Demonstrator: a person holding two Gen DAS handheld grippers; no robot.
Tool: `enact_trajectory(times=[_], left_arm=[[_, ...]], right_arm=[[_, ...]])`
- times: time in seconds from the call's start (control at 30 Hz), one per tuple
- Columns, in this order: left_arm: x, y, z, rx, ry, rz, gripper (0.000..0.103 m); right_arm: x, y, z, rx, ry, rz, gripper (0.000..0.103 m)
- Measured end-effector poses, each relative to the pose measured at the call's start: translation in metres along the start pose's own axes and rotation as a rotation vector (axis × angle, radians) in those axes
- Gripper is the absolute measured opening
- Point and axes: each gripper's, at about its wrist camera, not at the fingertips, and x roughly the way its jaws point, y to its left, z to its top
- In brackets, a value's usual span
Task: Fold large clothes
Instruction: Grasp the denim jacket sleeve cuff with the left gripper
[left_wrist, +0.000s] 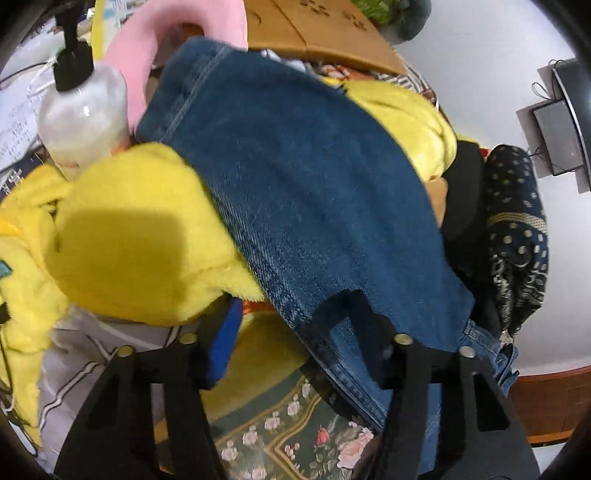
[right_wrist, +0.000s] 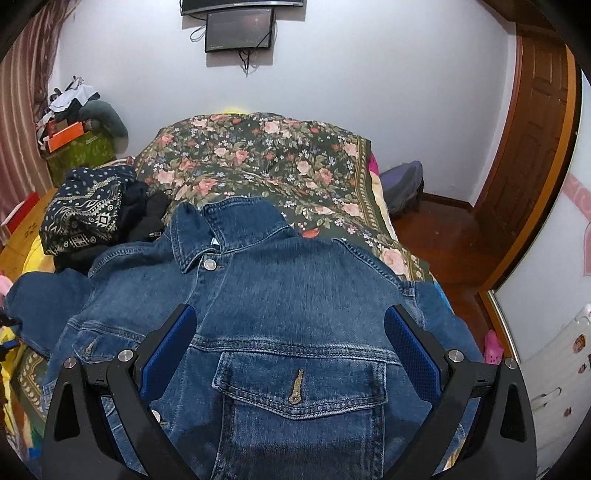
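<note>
Hovering right fingers (right_wrist: 290, 328) spread over denim jacket (right_wrist: 258, 295) | left fingers (left_wrist: 295, 314) spread, sleeve (left_wrist: 295, 184) draped across

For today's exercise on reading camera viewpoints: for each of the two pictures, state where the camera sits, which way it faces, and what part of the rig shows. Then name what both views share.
Left wrist: on the left gripper, looking along its spread fingers at a denim jacket sleeve draped over yellow fleece; a pump bottle stands beyond.
Right wrist: on the right gripper, open above the jacket's chest pocket, facing the floral bedspread and wall screen.
Shared: the jacket, bedspread, and patterned navy cloth.
</note>
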Motion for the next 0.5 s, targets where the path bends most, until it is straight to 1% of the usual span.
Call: enact_trajectory(times=[0.03,0.07,0.1,0.13,0.2,0.3,0.33,0.4,0.47,0.5], left_arm=[[0.002,-0.001,-0.001,0.007,-0.006,0.006,0.048],[0.004,-0.003,-0.001,0.019,-0.013,0.011,0.041],[0.004,-0.007,-0.003,0.039,-0.02,0.024,0.038],[0.002,-0.013,-0.004,0.065,-0.034,0.046,0.03],[-0.005,-0.025,-0.007,0.126,-0.076,0.098,0.022],[-0.023,-0.05,-0.015,0.246,-0.159,0.16,0.013],[-0.031,-0.062,-0.019,0.293,-0.192,0.176,0.008],[-0.045,-0.08,-0.024,0.363,-0.246,0.189,0.008],[-0.063,-0.106,-0.031,0.445,-0.307,0.189,0.007],[-0.068,-0.113,-0.033,0.469,-0.325,0.184,0.007]], right_arm=[[0.001,0.0,0.0,0.002,0.001,0.001,0.101],[0.001,0.0,0.0,0.002,0.002,0.002,0.101],[0.0,0.0,0.0,0.003,0.002,0.003,0.101],[0.0,0.0,0.001,0.002,0.001,0.005,0.101],[-0.002,0.0,0.001,0.002,-0.007,0.01,0.101],[-0.005,0.0,0.002,0.0,-0.017,0.018,0.101],[-0.007,0.0,0.002,-0.001,-0.02,0.021,0.101],[-0.01,-0.001,0.003,0.0,-0.029,0.027,0.101],[-0.015,-0.004,0.004,0.005,-0.04,0.031,0.101],[-0.017,-0.005,0.004,0.008,-0.045,0.033,0.101]])
